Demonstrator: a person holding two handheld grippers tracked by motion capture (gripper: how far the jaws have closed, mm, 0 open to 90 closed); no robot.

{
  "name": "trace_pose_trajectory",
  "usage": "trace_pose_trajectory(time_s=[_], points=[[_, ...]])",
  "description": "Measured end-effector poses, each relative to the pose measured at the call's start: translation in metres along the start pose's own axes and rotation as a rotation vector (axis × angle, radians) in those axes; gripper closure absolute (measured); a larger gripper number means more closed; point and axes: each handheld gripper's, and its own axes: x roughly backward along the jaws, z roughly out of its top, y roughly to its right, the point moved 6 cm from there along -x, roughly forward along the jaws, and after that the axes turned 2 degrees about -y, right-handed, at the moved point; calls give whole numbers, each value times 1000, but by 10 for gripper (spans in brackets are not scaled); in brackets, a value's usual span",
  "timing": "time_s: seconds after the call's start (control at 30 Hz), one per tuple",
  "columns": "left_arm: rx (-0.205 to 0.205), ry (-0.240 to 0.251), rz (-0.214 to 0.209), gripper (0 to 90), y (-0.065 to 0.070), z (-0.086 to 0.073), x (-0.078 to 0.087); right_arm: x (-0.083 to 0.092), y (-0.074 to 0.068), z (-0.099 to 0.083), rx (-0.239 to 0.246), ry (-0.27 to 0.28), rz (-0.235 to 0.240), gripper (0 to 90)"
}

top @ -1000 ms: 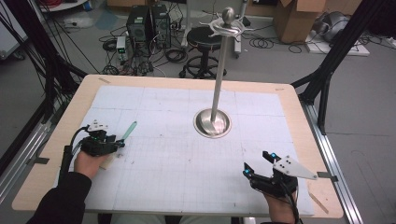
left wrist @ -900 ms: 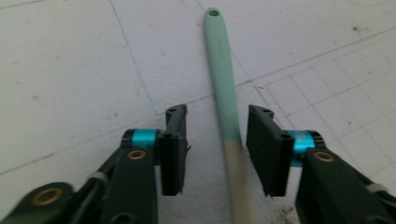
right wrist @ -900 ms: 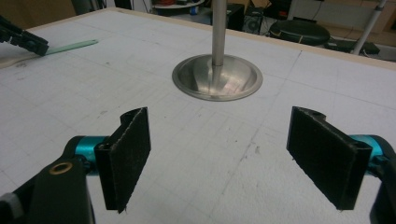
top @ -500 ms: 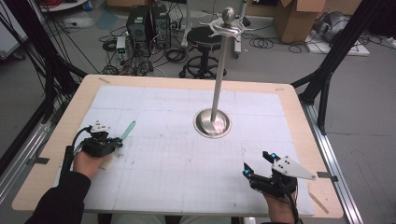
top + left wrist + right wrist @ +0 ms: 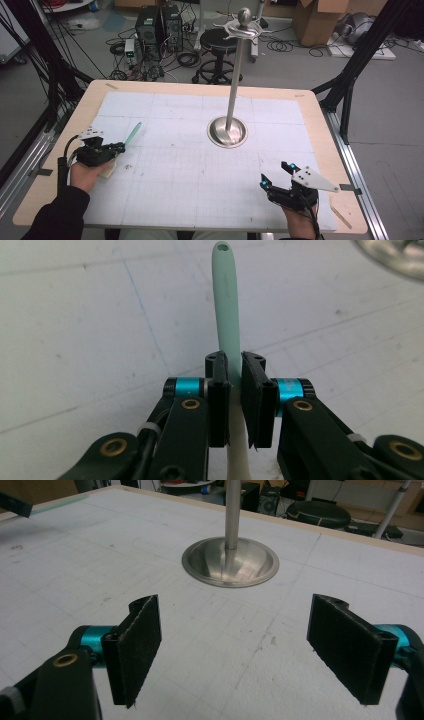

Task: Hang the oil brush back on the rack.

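With the left gripper (image 5: 119,147) now clamped on the spatula (image 5: 133,133), I log item one as secured: its jaws have just been closing, and in the left gripper view the two black pads (image 5: 218,390) press flat against the utensil where its mint-green handle (image 5: 226,305) meets the pale lower part. Compared with a second ago, when the green handle lay in front of spread jaws at the left of the mat, the tool now sits inside the grip and its handle points up and away from my hand, the hanging hole at its far tip facing the table's middle. Item two, the right gripper (image 5: 274,176): unchanged, resting at the near right of the white grid mat (image 5: 190,175), jaws spread wide with nothing between them, looking toward the steel stand (image 5: 228,131). Item three, the stand itself: round base on the mat, tall pole, hooks at the top (image 5: 243,29), all bare as far as I can tell. My reading is that the pick-up is done and the carry begins; the hole in the handle suggests a hook as destination, well apart from the spatula's present place.
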Motion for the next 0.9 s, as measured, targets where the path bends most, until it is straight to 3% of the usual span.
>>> trace_pose_trajectory(time_s=[0.13, 0.3, 0.47, 0.73, 0.8, 0.9], points=[[-33, 66, -51, 815, 15, 5, 11, -2, -1, 4, 21, 6, 3, 206], [-34, 159, -118, 815, 34, 12, 24, -8, -5, 12, 58, -3, 11, 206], [-74, 240, -162, 815, 53, 15, 34, -10, -23, 29, 75, 43, 75, 206], [-134, 300, -235, 814, 78, 18, 43, -24, -58, 57, 97, 88, 197, 205], [-154, 317, -259, 814, 86, 19, 44, -26, -61, 60, 99, 94, 206, 205], [-183, 335, -307, 814, 100, 19, 47, -33, -81, 70, 102, 116, 275, 205]])
